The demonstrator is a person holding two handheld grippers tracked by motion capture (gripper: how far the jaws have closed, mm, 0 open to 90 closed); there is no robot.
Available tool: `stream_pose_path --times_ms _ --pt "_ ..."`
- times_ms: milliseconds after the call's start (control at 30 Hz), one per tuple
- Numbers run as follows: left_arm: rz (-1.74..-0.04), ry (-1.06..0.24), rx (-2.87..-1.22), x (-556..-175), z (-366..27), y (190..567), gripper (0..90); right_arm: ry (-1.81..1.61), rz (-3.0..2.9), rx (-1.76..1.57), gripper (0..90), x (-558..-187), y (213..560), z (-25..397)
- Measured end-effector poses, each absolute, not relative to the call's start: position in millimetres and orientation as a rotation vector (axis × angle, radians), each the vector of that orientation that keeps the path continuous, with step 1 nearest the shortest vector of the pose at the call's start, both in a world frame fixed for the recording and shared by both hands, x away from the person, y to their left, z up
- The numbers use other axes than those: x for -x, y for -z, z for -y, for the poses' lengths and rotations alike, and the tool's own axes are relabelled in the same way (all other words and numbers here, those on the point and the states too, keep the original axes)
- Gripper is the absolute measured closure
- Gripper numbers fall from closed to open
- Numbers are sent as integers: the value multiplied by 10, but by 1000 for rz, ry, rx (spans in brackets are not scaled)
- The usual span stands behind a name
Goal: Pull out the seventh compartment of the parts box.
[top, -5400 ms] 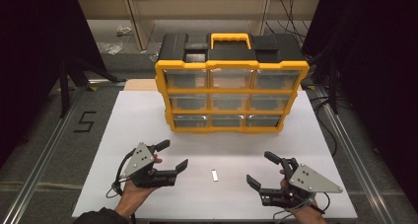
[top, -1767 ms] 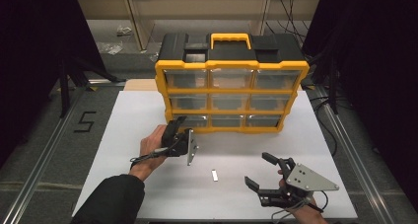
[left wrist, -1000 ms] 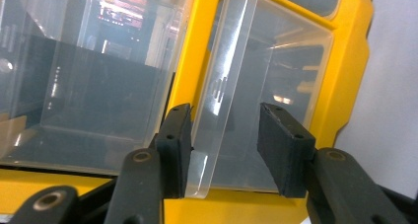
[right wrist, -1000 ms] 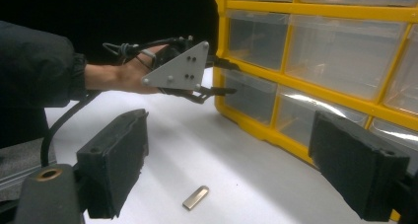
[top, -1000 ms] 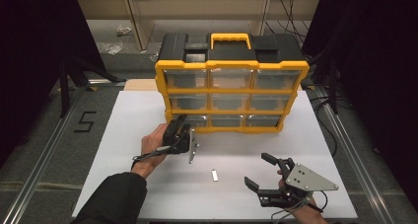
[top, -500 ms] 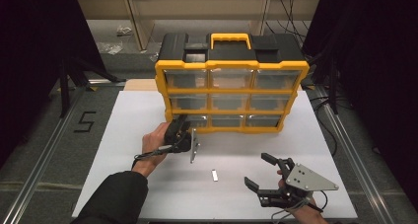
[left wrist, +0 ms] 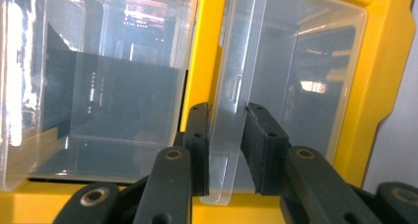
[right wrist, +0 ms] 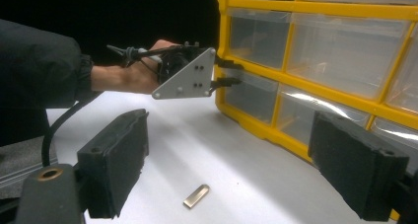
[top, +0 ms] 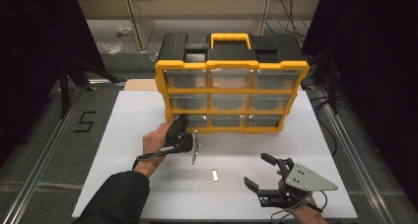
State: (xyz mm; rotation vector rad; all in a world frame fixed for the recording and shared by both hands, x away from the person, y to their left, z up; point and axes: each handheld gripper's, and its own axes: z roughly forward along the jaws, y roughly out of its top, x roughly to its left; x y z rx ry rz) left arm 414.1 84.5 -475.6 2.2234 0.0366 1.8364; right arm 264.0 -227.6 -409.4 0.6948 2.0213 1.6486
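The clear drawer (left wrist: 276, 86) you were working on sat in the bottom row at the left end of the yellow organizer (top: 231, 93), which stood at the far middle of the white table (top: 123, 135). Your left gripper (left wrist: 224, 150) had its two black jaws nearly closed on the drawer's thin front lip, one jaw on each side of the clear plastic, both touching it. In the high view your left hand (top: 155, 142) reached forward with the forearm angled in from the lower left, the gripper rolled so its grey plate stood on edge.

Your right gripper (top: 266, 177) rested low near the front right of the table, jaws spread wide with nothing between them, pointing left and toward the cabinet. A small metal piece (top: 214, 174) lay flat on the table between the two grippers, touching neither.

Your right hand was mostly hidden under that gripper's grey plate. The drawers' contents were hard to make out through reflections on the plastic.

A "5" (top: 85, 121) was marked on the floor left of the table.
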Motion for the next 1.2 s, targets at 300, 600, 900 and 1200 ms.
stream_pose_path --times_ms 300,600,900,1200 --pt "-9 -1859 -2221 -4118 -856 4762 746 -1648 -2022 -696 165 -2642 4093 2279" --pt "12 -1859 -2209 -4076 -854 4768 749 -1648 -2021 -695 165 -2641 4091 2280" --pt "21 -1856 -2216 -4023 -861 4768 751 -1650 -2021 -693 165 -2640 4091 2280" --pt "44 -1856 -2222 -3968 -871 4758 753 -1650 -2021 -693 165 -2641 4092 2278"
